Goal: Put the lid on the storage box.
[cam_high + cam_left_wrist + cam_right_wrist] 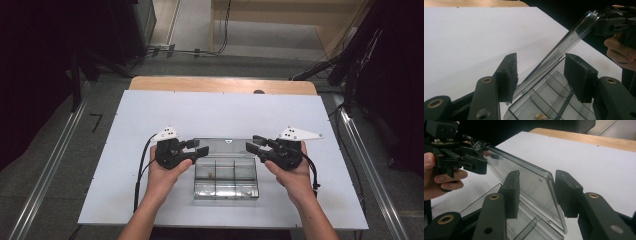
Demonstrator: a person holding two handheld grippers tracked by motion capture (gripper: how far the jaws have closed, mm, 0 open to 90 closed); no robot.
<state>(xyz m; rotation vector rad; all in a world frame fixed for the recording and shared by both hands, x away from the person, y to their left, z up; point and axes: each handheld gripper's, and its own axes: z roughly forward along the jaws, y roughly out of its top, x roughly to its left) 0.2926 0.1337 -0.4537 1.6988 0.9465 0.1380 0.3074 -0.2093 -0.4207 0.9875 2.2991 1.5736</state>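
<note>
At the left of the high view I have my left gripper (pixel 202 148), a black two-jaw tool with a grey three-cornered plate on top, in my left hand (pixel 165 175), pointing toward the middle of the frame. In the left gripper view the jaws stand partly apart, with the edge of the clear lid (pixel 564 47) running up between them from lower left to upper right. Whether the left pad touches the lid I cannot tell; the right pad stands clear of it, so I read no grip there.

In the centre of the high view sits the clear plastic compartment box (pixel 226 177) on the white table top (pixel 225 110), its lid (pixel 225 145) raised at the far side, between the two tools. A small golden item (pixel 210 174) lies in an upper left compartment.

At the right, my right gripper (pixel 251 146) reaches in from my right hand (pixel 290 172). In the right gripper view the jaws are partly apart astride the lid's corner (pixel 544 180), with a gap on either side, not pressing it.
</note>
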